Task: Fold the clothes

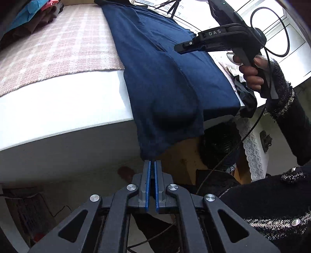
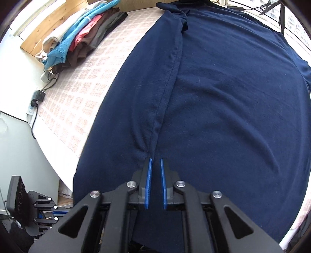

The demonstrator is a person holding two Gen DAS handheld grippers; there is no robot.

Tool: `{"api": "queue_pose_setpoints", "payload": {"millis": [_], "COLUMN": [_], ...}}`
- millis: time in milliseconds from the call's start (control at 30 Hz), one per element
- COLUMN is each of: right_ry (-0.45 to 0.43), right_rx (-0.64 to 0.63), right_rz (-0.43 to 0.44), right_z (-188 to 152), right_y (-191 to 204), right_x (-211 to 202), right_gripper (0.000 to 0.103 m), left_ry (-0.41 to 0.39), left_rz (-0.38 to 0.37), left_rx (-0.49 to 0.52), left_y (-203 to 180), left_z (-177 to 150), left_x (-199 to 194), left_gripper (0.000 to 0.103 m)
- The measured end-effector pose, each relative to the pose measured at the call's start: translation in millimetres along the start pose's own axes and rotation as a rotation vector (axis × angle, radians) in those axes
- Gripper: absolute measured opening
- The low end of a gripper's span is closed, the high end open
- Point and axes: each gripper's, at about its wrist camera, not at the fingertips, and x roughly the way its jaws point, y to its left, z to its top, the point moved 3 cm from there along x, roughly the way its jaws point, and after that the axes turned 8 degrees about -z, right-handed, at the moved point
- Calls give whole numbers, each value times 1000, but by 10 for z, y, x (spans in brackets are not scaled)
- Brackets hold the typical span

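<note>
A navy blue shirt (image 2: 223,97) lies spread on the pink checked blanket (image 2: 77,87), with its near end hanging over the white mattress edge (image 1: 58,109). My left gripper (image 1: 152,162) is below that edge, shut on the hanging lower corner of the shirt (image 1: 155,77). My right gripper (image 2: 155,160) points down onto the shirt's middle, jaws nearly together on a raised fold of cloth; wrinkles run into its tips. In the left wrist view the right gripper (image 1: 179,48) rests on the shirt, held by a person's hand (image 1: 250,74).
A stack of folded clothes (image 2: 83,39) sits at the far left of the blanket, also seen as the stack (image 1: 38,15). A power adapter (image 2: 38,96) with its cable lies by the left edge. A black cable (image 1: 223,155) dangles at the right, and bright windows (image 1: 287,39) stand behind.
</note>
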Motion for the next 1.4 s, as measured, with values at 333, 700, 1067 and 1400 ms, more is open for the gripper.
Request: {"api": "queue_pose_setpoints", "payload": {"millis": [333,700,1067,1400], "right_ry": [-245,-354,-158,-121], "right_rx": [-18,-243,-382,-333], "right_rz": [-27,-84,-167,-139], "right_z": [478,2505,4034,4454], "right_y": [1,1,390,-8], "right_x": [-1457,-1424,1060,1400], "right_gripper": [20,35,35,4], "left_ry": [-198,-327,-77,-63], "left_rz": [96,116,136,145], "left_rx": [102,59,-193,-250], "left_y": [-105,-211,183,398], "left_z": [677,2390,2166,2162], "left_x": [-1352,-775,626,703], "left_gripper": [7,13,15,17]}}
